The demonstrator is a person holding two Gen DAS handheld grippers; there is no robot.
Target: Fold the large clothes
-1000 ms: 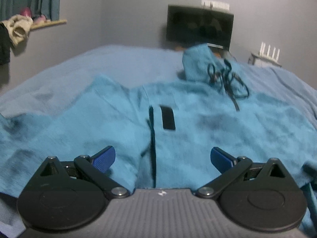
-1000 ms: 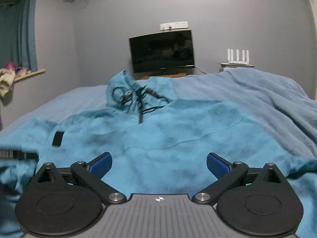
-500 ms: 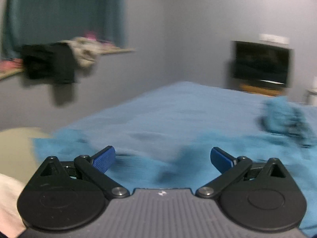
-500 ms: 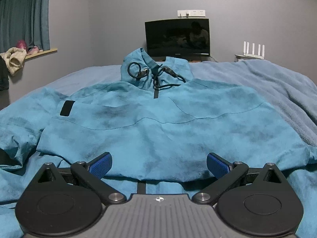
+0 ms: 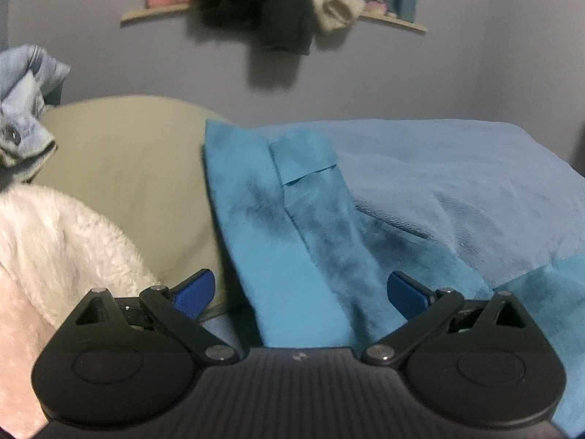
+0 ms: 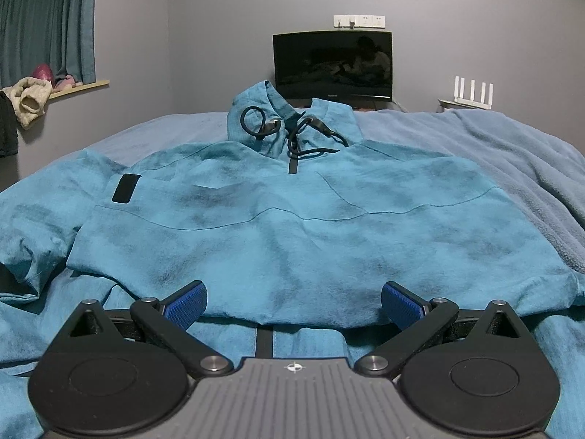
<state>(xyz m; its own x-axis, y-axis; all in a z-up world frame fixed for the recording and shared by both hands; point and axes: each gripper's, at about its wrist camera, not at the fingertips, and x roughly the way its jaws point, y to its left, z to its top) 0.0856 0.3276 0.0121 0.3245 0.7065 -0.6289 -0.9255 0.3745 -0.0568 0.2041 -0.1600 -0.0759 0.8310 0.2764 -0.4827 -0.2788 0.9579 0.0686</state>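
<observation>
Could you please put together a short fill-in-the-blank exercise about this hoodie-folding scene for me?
1. The teal hoodie lies spread on a ____.
2. Both the left gripper and the right gripper have their jaws ____.
3. Behind the hood stands a dark ____.
4. The drawstring on the hood is ____ in colour.

Missing words: bed; open; monitor; black

Both views are dim, with flat indoor light and a bluish cast. The dark clothes [image 5: 281,11] on the window ledge [image 5: 387,22] throw a soft shadow on the wall below. The left view is slightly smeared; the right is sharper. Fisheye curvature bends the edges, and the corners go black.
</observation>
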